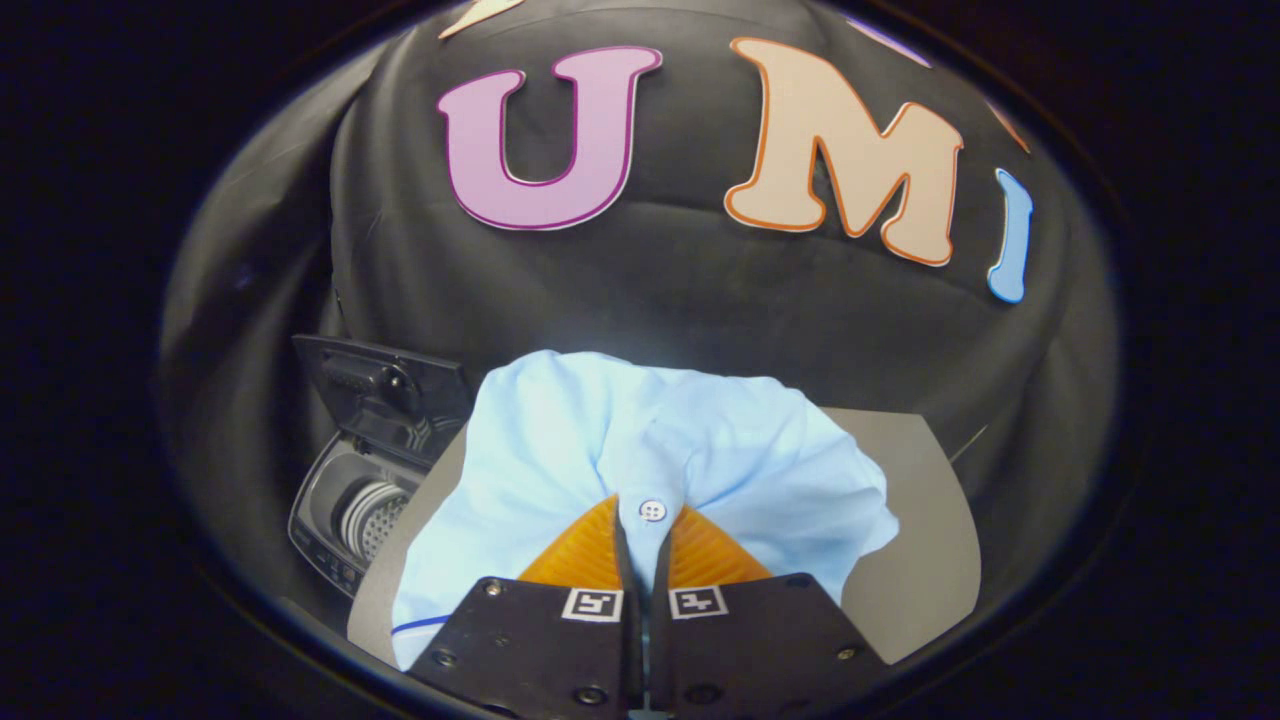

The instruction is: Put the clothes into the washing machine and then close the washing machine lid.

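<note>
Where hand-held gripper (645,540) pinches, soft pale-blue shirt (640,450) bunches, buttoned

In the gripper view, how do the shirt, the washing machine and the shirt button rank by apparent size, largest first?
1. Shirt, pinched in the claw, so nearness enlarges it.
2. Washing machine, farther off, lid open.
3. Button.

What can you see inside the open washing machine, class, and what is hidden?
Inside the washing machine, lid raised, a ribbed, perforated drum shows. The light blue shirt, pinched in the gripper, covers the drum's nearer side, so whether clothes lie inside cannot be told.
</note>
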